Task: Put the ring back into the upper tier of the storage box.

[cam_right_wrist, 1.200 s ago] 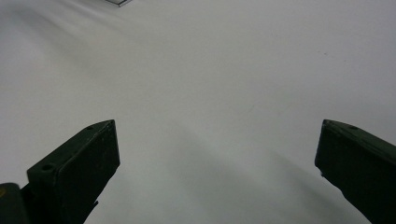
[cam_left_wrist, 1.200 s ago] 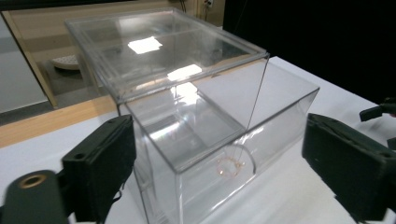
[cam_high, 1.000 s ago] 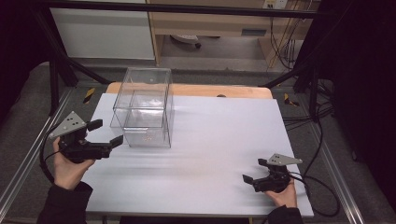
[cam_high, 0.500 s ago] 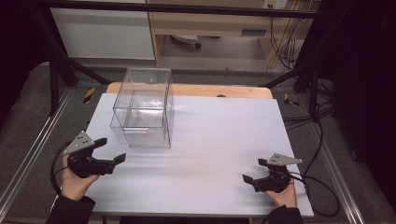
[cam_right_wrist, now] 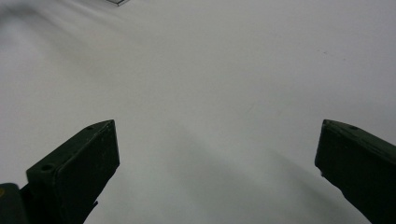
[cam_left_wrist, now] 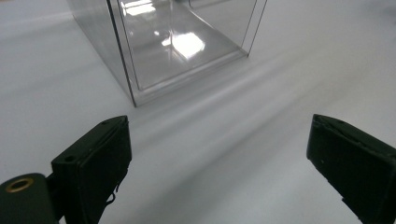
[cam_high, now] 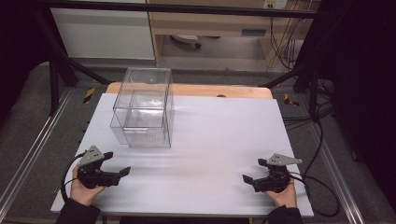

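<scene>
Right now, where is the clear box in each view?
High view: clear box sits upper left of centre on the white table.
Left gripper view: top centre, beyond the open jaws.
Right gripper view: just a corner at the top edge.
Shared landmark: the white table.

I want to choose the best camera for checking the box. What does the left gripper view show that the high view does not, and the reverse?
The left gripper view alone shows the open jaws of the left tool close up, and the near bottom corner of the clear plastic box. The high view alone shows the whole box, the right tool, both hands and the floor around the table. Both show the box, the left tool and the white table top, with the tool apart from the box.
</scene>
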Demonstrator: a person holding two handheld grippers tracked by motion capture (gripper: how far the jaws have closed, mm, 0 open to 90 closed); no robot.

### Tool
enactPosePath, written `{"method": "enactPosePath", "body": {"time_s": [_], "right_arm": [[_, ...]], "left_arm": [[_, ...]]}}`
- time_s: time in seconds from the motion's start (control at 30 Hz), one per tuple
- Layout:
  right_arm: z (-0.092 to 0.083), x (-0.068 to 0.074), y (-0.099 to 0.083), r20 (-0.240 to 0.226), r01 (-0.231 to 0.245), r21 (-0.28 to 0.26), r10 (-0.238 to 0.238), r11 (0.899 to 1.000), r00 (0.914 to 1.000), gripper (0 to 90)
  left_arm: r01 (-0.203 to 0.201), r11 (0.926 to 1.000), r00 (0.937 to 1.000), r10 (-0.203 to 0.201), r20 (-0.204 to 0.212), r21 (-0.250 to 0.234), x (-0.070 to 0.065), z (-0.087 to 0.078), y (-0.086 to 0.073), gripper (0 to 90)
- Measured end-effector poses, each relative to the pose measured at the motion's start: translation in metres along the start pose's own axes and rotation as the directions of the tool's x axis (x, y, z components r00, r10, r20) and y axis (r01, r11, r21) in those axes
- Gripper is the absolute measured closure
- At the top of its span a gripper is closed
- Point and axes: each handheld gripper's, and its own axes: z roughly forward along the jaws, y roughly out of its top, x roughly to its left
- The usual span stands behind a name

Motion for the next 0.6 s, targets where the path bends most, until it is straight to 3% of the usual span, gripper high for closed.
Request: {"method": "enactPosePath", "body": {"time_s": [0.37, 0.6], "right_arm": [[0.001, 0.0, 0.0, -0.001, 0.005, 0.006, -0.005, 1.0, 1.0, 0.3], [0.001, 0.0, 0.0, -0.002, 0.003, 0.006, -0.002, 1.0, 1.0, 0.3]], "left_arm": [[0.014, 0.9983, 0.9999, -0.015, 0.007, 0.056, 0.004, 0.012, -0.02, 6.1], [0.016, 0.9973, 0.9998, -0.017, 0.01, 0.071, 0.006, 0.014, -0.023, 6.1]]}}
